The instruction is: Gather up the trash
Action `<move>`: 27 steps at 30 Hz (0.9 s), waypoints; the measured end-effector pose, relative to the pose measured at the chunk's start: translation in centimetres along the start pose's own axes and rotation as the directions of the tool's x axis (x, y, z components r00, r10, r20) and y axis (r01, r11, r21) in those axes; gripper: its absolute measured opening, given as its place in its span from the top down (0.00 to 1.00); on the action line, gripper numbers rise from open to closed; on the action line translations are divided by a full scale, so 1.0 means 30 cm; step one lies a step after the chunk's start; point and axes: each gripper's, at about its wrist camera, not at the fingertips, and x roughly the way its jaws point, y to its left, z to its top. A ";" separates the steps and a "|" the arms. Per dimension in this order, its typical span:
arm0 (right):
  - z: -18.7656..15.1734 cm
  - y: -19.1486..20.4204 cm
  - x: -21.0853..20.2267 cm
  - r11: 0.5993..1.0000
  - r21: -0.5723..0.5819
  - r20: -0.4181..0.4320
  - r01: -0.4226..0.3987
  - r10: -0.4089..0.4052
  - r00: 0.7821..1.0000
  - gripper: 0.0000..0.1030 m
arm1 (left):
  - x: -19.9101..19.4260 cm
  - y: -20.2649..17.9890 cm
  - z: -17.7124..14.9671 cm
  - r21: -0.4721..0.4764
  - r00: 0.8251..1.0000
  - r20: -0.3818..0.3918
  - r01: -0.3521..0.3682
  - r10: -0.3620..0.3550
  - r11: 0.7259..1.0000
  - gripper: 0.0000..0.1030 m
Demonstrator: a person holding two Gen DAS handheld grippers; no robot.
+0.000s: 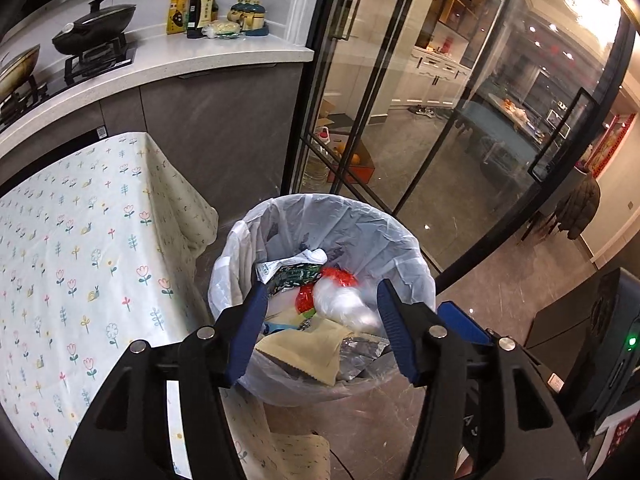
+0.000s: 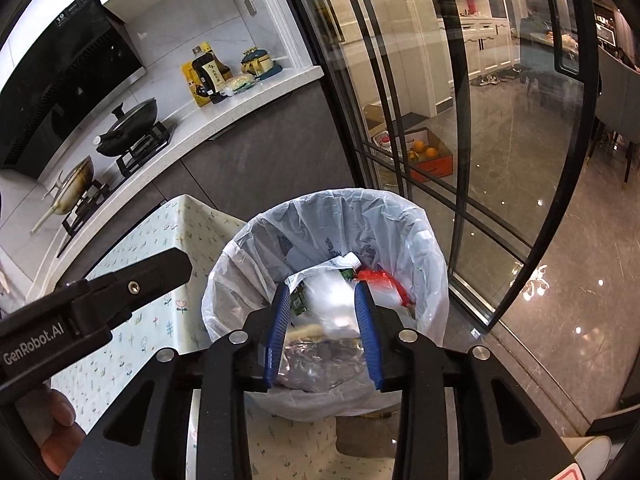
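Note:
A round trash bin (image 1: 416, 256) lined with a white plastic bag stands on the floor beside the table; it also shows in the right wrist view (image 2: 432, 248). It holds trash: a green wrapper (image 1: 294, 276), a red and clear bag (image 1: 340, 296), a beige wrapper (image 1: 308, 348) and silver foil (image 2: 320, 360). My left gripper (image 1: 322, 292) is open and empty above the bin. My right gripper (image 2: 322, 292) is open above the bin, with a clear plastic bag (image 2: 328, 304) showing between its fingers; I cannot tell if it touches them.
A table with a floral cloth (image 1: 72, 248) stands left of the bin. A kitchen counter (image 1: 192, 60) with pans and bottles runs behind. Glass sliding doors (image 1: 400, 120) stand right of the bin. A dark appliance (image 1: 600, 340) is at the far right.

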 end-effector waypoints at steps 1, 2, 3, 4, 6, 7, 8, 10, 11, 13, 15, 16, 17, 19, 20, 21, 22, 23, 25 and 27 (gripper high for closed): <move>0.001 0.005 -0.004 1.000 0.000 0.004 -0.001 0.001 1.000 0.65 | -0.007 0.012 -0.002 -0.010 1.000 0.004 -0.004 0.004 1.000 0.43; 0.001 0.010 -0.010 1.000 0.000 0.008 -0.003 0.003 1.000 0.63 | -0.016 0.021 -0.006 -0.016 1.000 0.009 -0.009 0.009 1.000 0.40; -0.001 0.015 -0.017 1.000 -0.004 0.011 -0.002 0.002 1.000 0.61 | -0.023 0.034 -0.006 -0.023 1.000 0.015 -0.015 0.016 1.000 0.39; -0.004 0.024 -0.023 1.000 -0.010 0.013 0.002 -0.002 1.000 0.59 | -0.032 0.045 -0.009 -0.031 0.999 0.021 -0.024 0.025 0.999 0.38; -0.012 0.037 -0.040 1.000 -0.027 0.013 0.013 -0.013 1.000 0.57 | -0.057 0.070 -0.017 -0.046 0.999 0.030 -0.041 0.042 0.998 0.38; -0.018 0.044 -0.049 0.999 -0.037 0.011 0.020 -0.020 1.000 0.56 | -0.066 0.083 -0.019 -0.051 0.998 0.033 -0.051 0.053 0.997 0.38; -0.024 0.055 -0.062 0.998 -0.049 0.007 0.028 -0.027 1.000 0.56 | -0.081 0.094 -0.027 -0.058 0.997 0.037 -0.067 0.069 0.996 0.38; -0.033 0.078 -0.088 0.997 -0.075 -0.001 0.035 -0.035 0.999 0.51 | -0.114 0.115 -0.046 -0.067 0.994 0.042 -0.097 0.100 0.993 0.37; -0.039 0.089 -0.102 0.995 -0.089 -0.005 0.038 -0.038 0.999 0.49 | -0.127 0.126 -0.053 -0.070 0.993 0.044 -0.108 0.111 0.992 0.37; -0.053 0.107 -0.127 0.992 -0.115 -0.016 0.041 -0.044 0.999 0.43 | -0.164 0.141 -0.074 -0.075 0.988 0.051 -0.142 0.146 0.987 0.35; -0.067 0.130 -0.156 0.988 -0.143 -0.025 0.054 -0.058 0.998 0.40 | -0.196 0.152 -0.093 -0.075 0.983 0.058 -0.170 0.174 0.983 0.30; -0.073 0.141 -0.172 0.986 -0.155 -0.025 0.059 -0.063 0.998 0.37 | -0.218 0.154 -0.107 -0.076 0.979 0.064 -0.187 0.192 0.979 0.26; -0.078 0.149 -0.190 0.984 -0.166 -0.024 0.066 -0.070 0.997 0.36 | -0.236 0.156 -0.117 -0.074 0.976 0.070 -0.200 0.205 0.977 0.23; -0.090 0.165 -0.225 0.979 -0.187 -0.020 0.083 -0.089 0.996 0.30 | -0.268 0.157 -0.134 -0.068 0.969 0.077 -0.231 0.236 0.971 0.21; -0.096 0.170 -0.238 0.977 -0.193 -0.022 0.085 -0.091 0.996 0.28 | -0.281 0.157 -0.143 -0.065 0.965 0.078 -0.245 0.249 0.967 0.20; -0.103 0.176 -0.254 0.977 -0.198 -0.028 0.080 -0.087 0.996 0.26 | -0.293 0.154 -0.153 -0.061 0.962 0.074 -0.257 0.261 0.964 0.20; -0.109 0.178 -0.265 0.977 -0.201 -0.034 0.077 -0.085 0.996 0.24 | -0.303 0.152 -0.161 -0.056 0.962 0.070 -0.261 0.265 0.964 0.20; -0.112 0.180 -0.272 0.976 -0.203 -0.037 0.078 -0.087 0.996 0.23 | -0.312 0.149 -0.168 -0.053 0.960 0.066 -0.270 0.273 0.961 0.20; -0.125 0.184 -0.291 0.974 -0.208 -0.042 0.088 -0.098 0.994 0.20 | -0.327 0.145 -0.182 -0.049 0.954 0.065 -0.291 0.294 0.955 0.18; -0.138 0.190 -0.308 0.970 -0.225 -0.049 0.090 -0.103 0.993 0.19 | -0.342 0.143 -0.199 -0.046 0.949 0.063 -0.308 0.310 0.950 0.16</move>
